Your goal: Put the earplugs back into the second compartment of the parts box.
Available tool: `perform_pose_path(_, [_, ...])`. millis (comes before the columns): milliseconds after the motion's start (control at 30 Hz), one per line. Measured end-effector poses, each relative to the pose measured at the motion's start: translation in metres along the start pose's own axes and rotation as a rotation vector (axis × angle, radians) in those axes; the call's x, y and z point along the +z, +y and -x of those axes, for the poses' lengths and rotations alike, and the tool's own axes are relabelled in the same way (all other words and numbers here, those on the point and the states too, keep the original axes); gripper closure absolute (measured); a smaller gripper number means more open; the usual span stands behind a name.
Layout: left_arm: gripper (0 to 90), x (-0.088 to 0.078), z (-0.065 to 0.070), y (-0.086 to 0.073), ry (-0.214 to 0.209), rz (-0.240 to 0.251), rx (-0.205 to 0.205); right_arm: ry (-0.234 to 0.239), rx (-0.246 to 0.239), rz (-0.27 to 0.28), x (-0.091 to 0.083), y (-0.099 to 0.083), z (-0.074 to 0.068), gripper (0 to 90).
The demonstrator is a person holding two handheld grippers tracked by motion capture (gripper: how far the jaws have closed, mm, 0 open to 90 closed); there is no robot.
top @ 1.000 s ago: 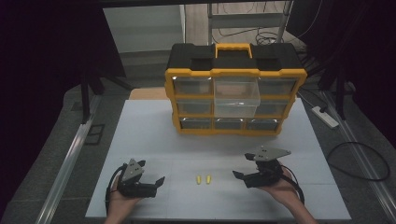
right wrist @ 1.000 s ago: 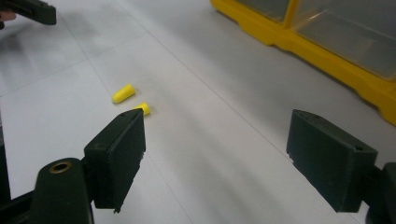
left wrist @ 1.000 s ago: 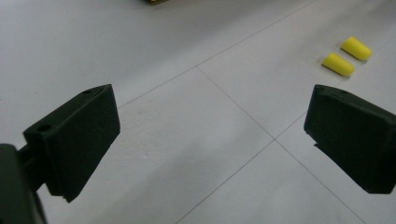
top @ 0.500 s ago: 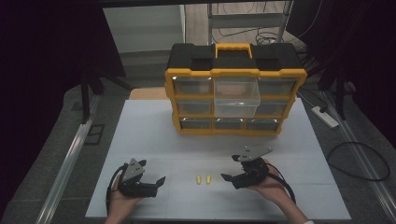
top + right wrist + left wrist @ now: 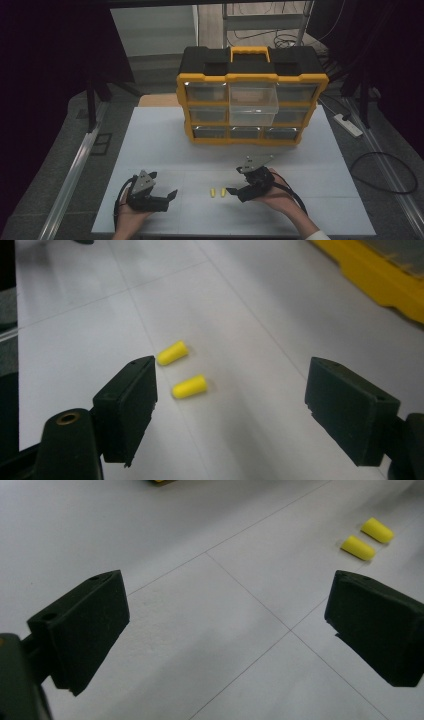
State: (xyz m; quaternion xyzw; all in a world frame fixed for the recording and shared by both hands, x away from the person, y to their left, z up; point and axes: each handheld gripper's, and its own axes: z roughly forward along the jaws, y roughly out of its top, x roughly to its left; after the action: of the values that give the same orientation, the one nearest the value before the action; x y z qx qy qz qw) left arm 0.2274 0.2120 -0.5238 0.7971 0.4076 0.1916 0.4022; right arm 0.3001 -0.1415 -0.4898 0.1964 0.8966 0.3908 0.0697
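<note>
Two yellow earplugs point(image 5: 217, 192), side by side on the white surface point(image 5: 165, 145), near centre. Right tool point(image 5: 233, 192): jaws wide apart, empty, just right of the earplugs. Left tool point(image 5: 172, 194): jaws apart, empty, well left. Yellow-and-black drawer organiser point(image 5: 252, 102): far side, one clear drawer pulled out.

I'm working in what looks like a lab set up for recording. Black curtains point(image 5: 45, 75) hang along both sides and close off the space. A white desk point(image 5: 160, 145) with thin grid lines stands on grey carpet point(image 5: 60, 165), and metal rails point(image 5: 75, 170) run along its sides. A power strip point(image 5: 348, 125) and loose cables point(image 5: 385, 172) lie on the floor, and a metal shelving frame point(image 5: 265, 15) stands behind. A yellow-and-black parts organiser point(image 5: 252, 100) with clear drawers sits on the desk.
</note>
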Motion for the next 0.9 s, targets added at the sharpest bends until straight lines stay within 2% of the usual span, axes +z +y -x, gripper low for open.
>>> perform_pose_path(167, [4.2,0.000,0.000,0.000,0.000,-0.002,0.002,0.019,-0.043,-0.042,0.011,0.006,-0.006,21.9])
perform_pose_path(367, [4.3,0.000,0.000,0.000,0.000,-0.006,0.007,0.054,-0.042,-0.101,0.026,0.006,-0.005,21.9])
perform_pose_path(533, [4.3,0.001,0.001,0.000,-0.003,-0.007,0.010,0.073,-0.070,-0.152,0.037,0.004,-0.008,22.0])
perform_pose_path(767, [4.3,0.001,0.001,0.000,-0.003,-0.008,0.011,0.079,-0.076,-0.182,0.047,0.002,-0.008,24.5])
perform_pose_path(900, [4.3,0.001,0.001,0.000,-0.003,-0.009,0.013,0.086,-0.096,-0.190,0.051,0.002,-0.011,30.6])
